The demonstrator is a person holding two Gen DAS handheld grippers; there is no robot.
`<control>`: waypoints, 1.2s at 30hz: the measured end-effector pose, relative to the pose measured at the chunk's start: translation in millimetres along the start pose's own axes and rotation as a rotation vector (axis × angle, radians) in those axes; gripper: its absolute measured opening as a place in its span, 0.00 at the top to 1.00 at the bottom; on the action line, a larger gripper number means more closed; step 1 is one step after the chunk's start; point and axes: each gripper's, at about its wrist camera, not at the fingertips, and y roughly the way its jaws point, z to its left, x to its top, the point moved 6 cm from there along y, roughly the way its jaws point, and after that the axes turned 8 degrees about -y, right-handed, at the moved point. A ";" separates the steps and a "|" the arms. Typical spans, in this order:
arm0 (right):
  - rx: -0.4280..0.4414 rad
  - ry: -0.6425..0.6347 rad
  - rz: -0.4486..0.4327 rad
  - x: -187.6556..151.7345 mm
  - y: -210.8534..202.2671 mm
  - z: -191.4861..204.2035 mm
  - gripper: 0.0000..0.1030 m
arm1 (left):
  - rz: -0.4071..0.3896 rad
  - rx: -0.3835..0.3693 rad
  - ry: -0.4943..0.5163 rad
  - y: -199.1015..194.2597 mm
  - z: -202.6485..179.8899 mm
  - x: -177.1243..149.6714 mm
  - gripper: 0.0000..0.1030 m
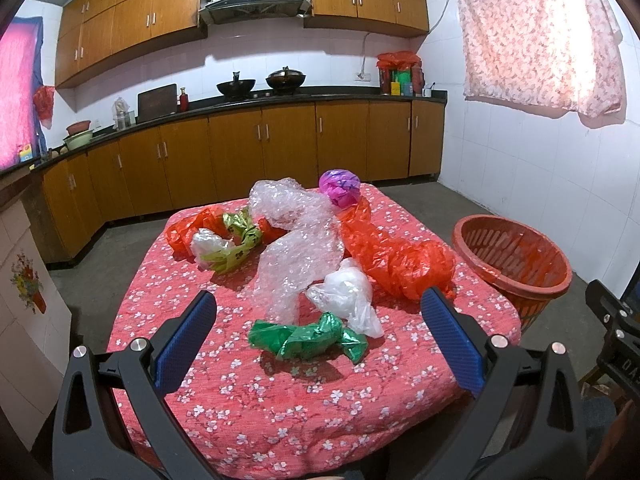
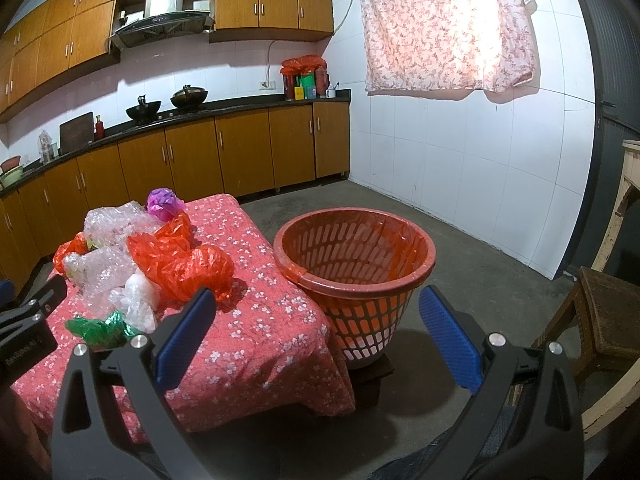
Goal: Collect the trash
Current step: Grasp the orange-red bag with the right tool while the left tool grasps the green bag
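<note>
Left gripper (image 1: 318,320) jaws spread, empty, hovering over green wrapper (image 1: 306,338) at near edge of bench (image 1: 256,408). Right gripper (image 2: 316,320) jaws spread, empty, facing red basket (image 2: 354,276) beside bench. Bubble wrap (image 1: 296,240), orange bag (image 1: 394,256) heaped mid-bench.

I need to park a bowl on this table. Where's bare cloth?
Bare: the near edge, in front of the green wrapper, and the right strip toward the basket. Crowded: the middle and far left, under bubble wrap and orange bags.

Red tablecloth (image 1: 248,420) with white blossoms, orange basket (image 2: 354,276), green wrapper (image 1: 306,338), purple ball (image 1: 340,188)
</note>
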 end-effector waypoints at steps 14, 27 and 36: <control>0.195 -0.055 0.068 6.7 65.7 43.6 0.04 | 0.083 0.115 -0.083 31.2 64.1 -14.3 0.02; 0.340 -0.079 0.161 22.0 166.3 114.7 0.04 | 0.101 0.145 -0.100 47.6 90.1 -22.0 0.02; 0.360 -0.152 0.212 15.6 202.8 146.0 0.04 | 0.112 0.078 -0.094 59.4 79.6 -23.6 0.02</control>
